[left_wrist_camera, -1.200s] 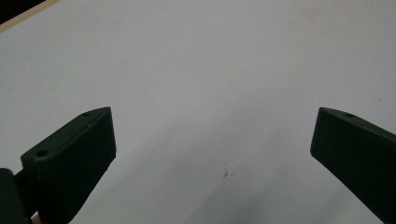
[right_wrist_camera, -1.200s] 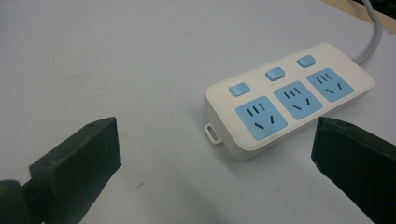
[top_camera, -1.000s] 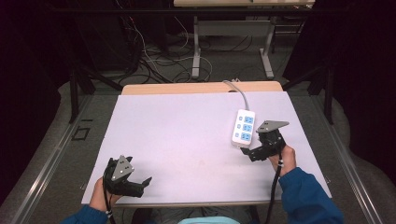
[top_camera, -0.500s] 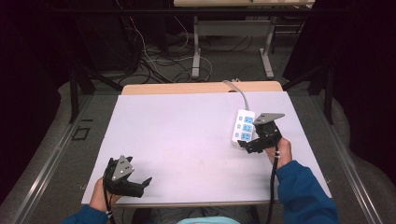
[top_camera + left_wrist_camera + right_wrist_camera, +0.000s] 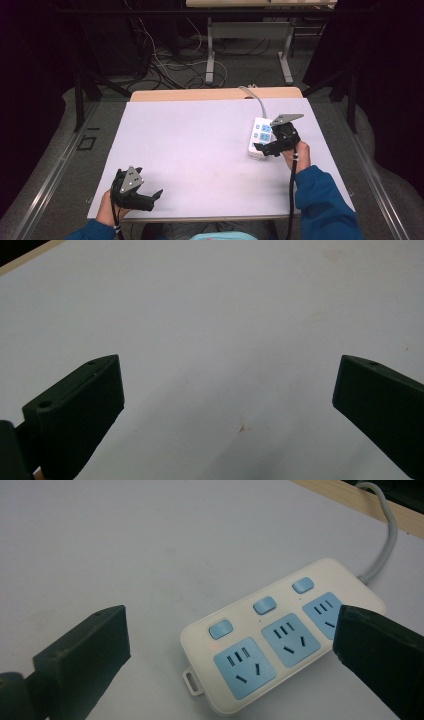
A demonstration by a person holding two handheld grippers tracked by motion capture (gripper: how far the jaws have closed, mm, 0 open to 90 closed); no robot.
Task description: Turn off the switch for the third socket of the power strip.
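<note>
A white power strip [image 5: 259, 136] with blue sockets and blue switches lies at the right of the white table [image 5: 200, 150]; its grey cable [image 5: 255, 97] runs off the far edge. My right gripper [image 5: 264, 148] hovers over the strip's near end, open. In the right gripper view the power strip [image 5: 280, 635] sits between and just beyond the open jaws, and a small red light glows by its nearest switch [image 5: 220, 629]. My left gripper [image 5: 152, 197] rests open near the table's front left edge. The left gripper [image 5: 230, 405] has bare table between its jaws.
A wooden strip [image 5: 215, 94] borders the table's far edge. Beyond it stand table legs [image 5: 210, 50] and loose cables [image 5: 165, 65] on the floor. Dark drapes close in both sides.
My right gripper has moved forward and left, from beside the power strip to over its near end. The left gripper has stayed put.
</note>
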